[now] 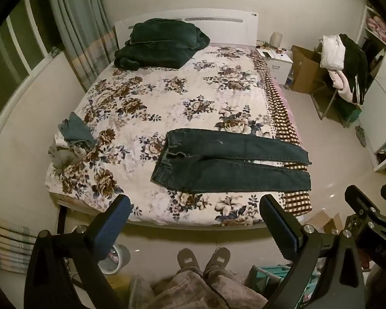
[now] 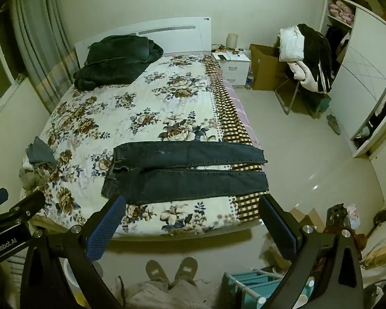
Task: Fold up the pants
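Dark blue jeans (image 1: 229,163) lie flat across the near part of the bed (image 1: 167,97), waistband to the left, both legs stretched right to the bed's right edge. They also show in the right wrist view (image 2: 190,171). My left gripper (image 1: 194,209) is open and empty, held above the bed's near edge, well short of the jeans. My right gripper (image 2: 190,209) is open and empty, also high over the near edge. Each gripper shows at the side of the other's view.
A dark green blanket (image 1: 162,43) is piled at the headboard. A small heap of clothes (image 1: 72,139) sits at the bed's left edge. A nightstand (image 2: 231,65), cardboard box (image 2: 265,67) and clothes-laden chair (image 2: 306,59) stand right. My slippered feet (image 1: 203,258) are below.
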The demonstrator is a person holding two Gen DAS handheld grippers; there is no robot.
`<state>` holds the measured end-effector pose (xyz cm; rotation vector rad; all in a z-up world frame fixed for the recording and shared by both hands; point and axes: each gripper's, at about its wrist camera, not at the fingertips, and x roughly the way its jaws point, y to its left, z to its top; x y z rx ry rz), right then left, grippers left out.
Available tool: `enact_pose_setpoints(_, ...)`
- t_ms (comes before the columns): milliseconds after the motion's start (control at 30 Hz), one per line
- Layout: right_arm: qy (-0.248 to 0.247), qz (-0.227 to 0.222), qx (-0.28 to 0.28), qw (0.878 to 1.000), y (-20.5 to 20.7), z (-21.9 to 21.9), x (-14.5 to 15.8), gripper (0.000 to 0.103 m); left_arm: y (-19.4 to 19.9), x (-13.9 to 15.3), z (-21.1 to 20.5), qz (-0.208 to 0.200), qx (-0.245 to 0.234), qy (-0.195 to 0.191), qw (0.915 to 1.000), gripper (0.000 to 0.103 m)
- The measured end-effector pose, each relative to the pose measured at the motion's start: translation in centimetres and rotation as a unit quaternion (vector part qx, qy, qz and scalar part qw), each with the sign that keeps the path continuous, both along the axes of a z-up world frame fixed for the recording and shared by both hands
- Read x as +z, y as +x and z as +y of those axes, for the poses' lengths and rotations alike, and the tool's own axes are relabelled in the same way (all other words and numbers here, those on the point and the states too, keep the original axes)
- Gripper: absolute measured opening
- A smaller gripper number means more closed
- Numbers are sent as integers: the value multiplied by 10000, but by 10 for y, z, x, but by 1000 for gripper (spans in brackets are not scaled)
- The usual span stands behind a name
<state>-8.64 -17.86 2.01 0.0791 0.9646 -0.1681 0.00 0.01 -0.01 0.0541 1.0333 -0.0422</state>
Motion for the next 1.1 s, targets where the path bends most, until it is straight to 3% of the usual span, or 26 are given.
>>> enact_pose_setpoints(1100, 6, 15, -12, 10000, -2, -2, 4, 103, 1, 2, 3, -6, 7, 26, 10000, 102)
